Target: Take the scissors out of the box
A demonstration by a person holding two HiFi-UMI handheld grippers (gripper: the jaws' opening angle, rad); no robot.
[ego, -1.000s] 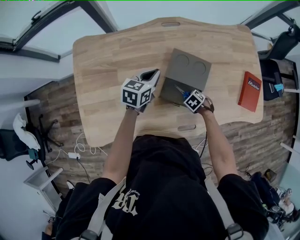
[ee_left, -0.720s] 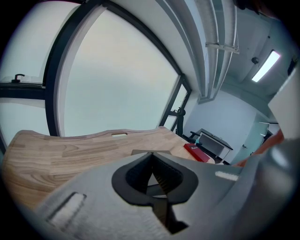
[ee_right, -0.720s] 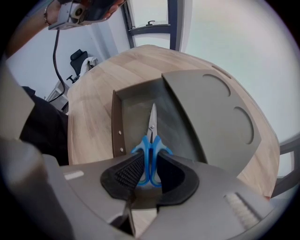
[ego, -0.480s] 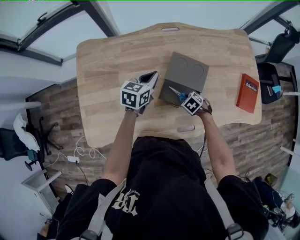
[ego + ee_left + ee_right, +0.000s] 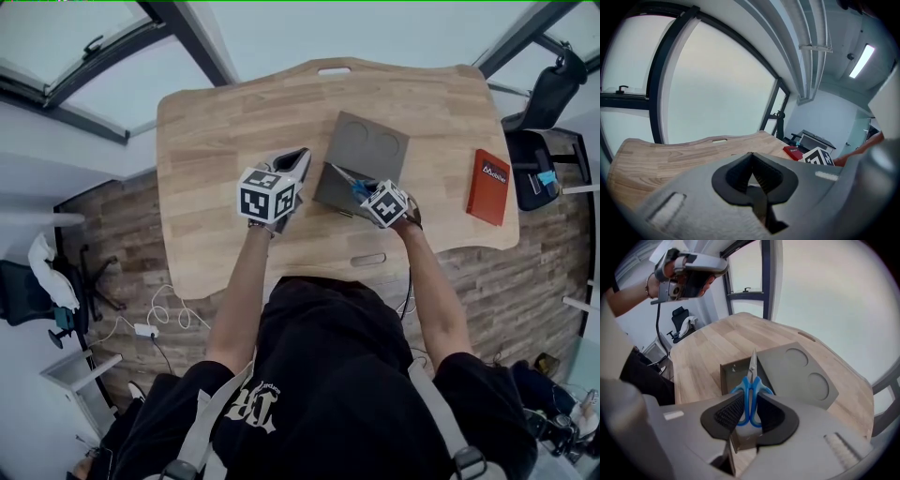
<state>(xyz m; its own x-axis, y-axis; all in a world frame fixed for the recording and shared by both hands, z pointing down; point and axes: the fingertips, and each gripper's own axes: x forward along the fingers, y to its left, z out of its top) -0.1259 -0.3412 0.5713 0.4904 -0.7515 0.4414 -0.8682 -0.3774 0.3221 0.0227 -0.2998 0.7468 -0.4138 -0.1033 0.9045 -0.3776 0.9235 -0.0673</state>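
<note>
The grey box (image 5: 361, 159) sits mid-frame on the wooden surface (image 5: 225, 131), with two round recesses in its top. An open compartment at its near edge is mostly hidden behind the right gripper (image 5: 367, 192), so anything else inside cannot be made out. That gripper is clamped on the blue handles of the scissors (image 5: 343, 176), whose blades point to the upper left over the box. The left gripper (image 5: 292, 161), jaws together and empty, hangs just left of the box.

One overhead, two low over table (image 5: 206, 141)
</note>
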